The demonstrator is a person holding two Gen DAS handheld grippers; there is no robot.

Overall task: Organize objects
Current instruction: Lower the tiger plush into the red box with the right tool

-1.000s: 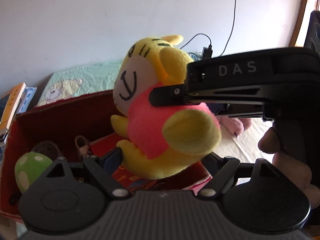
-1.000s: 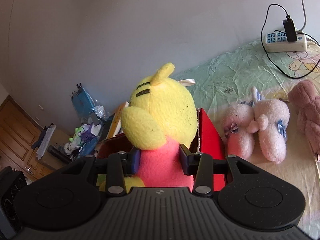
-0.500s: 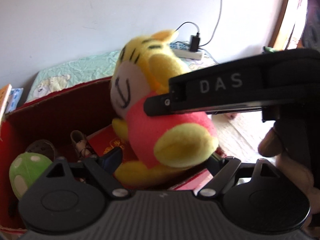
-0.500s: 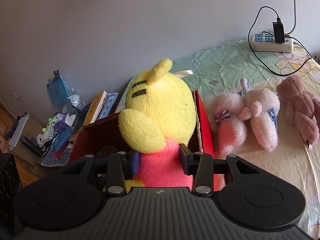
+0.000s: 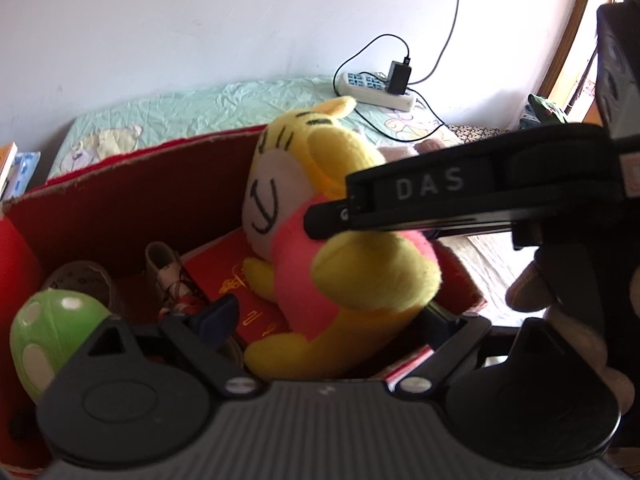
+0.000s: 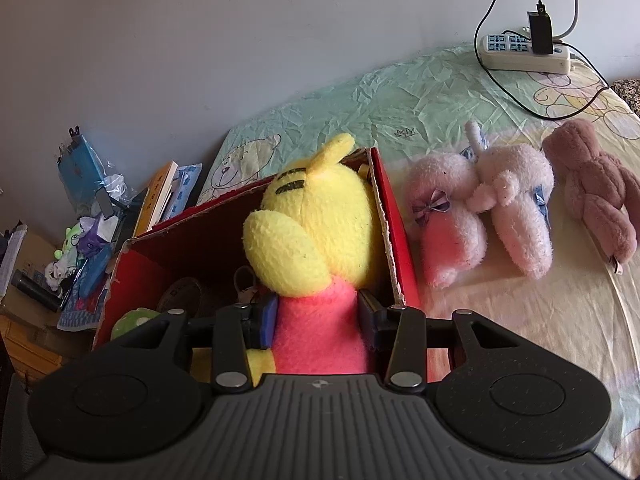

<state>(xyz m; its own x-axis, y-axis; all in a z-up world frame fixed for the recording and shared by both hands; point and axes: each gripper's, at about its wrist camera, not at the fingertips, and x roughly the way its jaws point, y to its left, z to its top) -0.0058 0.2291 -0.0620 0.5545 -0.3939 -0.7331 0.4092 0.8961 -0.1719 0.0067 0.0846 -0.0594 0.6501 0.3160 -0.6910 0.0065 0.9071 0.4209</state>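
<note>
A yellow tiger plush in a pink shirt [image 5: 320, 256] hangs inside the red cardboard box [image 5: 132, 200]. My right gripper [image 6: 318, 320] is shut on its pink body [image 6: 320, 332], seen from behind. In the left wrist view the right gripper's black body marked DAS [image 5: 460, 196] reaches in from the right. My left gripper [image 5: 328, 320] is open in front of the plush, with its feet between the fingers. A green spotted mushroom toy [image 5: 52, 332] and a small shoe [image 5: 168, 268] lie in the box.
Two pink plush toys [image 6: 480, 212] and a brown plush [image 6: 592, 192] lie on the bed right of the box. A white power strip with charger [image 6: 524, 50] sits near the wall. Books and clutter [image 6: 92, 216] stand left of the bed.
The right gripper has lowered the tiger plush down into the red box. The left gripper stays open in front of it.
</note>
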